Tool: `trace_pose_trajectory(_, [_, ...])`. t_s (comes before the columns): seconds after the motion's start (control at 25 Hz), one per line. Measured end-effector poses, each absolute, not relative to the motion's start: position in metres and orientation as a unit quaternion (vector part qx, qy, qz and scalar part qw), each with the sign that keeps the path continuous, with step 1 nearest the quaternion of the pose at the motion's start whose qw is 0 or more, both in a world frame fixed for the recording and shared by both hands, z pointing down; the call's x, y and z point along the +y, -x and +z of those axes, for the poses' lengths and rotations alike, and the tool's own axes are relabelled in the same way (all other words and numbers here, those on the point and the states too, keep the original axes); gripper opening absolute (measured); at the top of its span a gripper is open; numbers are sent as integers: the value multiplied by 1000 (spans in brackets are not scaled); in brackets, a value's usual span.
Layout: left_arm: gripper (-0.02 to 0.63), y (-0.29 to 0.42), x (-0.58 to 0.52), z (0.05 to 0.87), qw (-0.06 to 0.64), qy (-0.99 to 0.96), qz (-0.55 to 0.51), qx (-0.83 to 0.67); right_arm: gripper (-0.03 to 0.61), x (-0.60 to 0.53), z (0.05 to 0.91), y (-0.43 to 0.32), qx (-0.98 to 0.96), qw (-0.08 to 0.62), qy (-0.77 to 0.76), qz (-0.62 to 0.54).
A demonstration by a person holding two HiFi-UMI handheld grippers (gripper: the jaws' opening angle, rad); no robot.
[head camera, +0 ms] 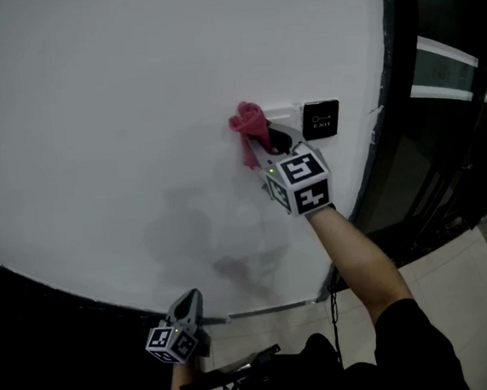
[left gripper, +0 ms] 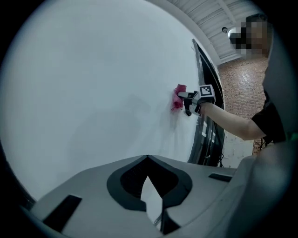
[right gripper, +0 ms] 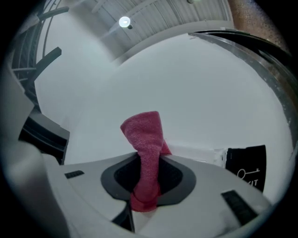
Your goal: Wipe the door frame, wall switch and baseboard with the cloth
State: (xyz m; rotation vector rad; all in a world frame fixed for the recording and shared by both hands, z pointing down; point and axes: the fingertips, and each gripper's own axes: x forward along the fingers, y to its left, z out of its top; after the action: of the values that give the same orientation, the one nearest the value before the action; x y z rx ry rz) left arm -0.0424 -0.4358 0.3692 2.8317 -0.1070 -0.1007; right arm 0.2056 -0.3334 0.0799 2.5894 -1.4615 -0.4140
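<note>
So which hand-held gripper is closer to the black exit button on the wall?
Right. The right hand-held gripper holds the red cloth a little left of the black exit button; the left hand-held gripper is far below it, low on the white wall.

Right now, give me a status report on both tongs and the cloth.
Right tongs shut on red cloth, at white wall switch's left edge. Left tongs shut, empty, held low. Black exit button just beyond switch.

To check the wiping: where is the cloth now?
In the head view, the cloth is clamped in the right gripper, at the wall, just left of the switch.
</note>
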Motion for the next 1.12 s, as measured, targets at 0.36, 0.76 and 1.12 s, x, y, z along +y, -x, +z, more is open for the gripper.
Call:
trace_pose_trajectory(0.36, [-9, 45, -435, 369, 148, -988, -28, -30, 80, -297, 81, -227, -442, 65, -883, -144])
trace_pose_trajectory(0.76, [-9, 23, -415, 368, 145, -989, -23, 0, 81, -247, 78, -256, -410, 56, -900, -136])
trace_pose_trajectory(1.12, [-9, 12, -406, 366, 141, -990, -18, 4, 81, -203, 81, -283, -381, 46, -914, -132])
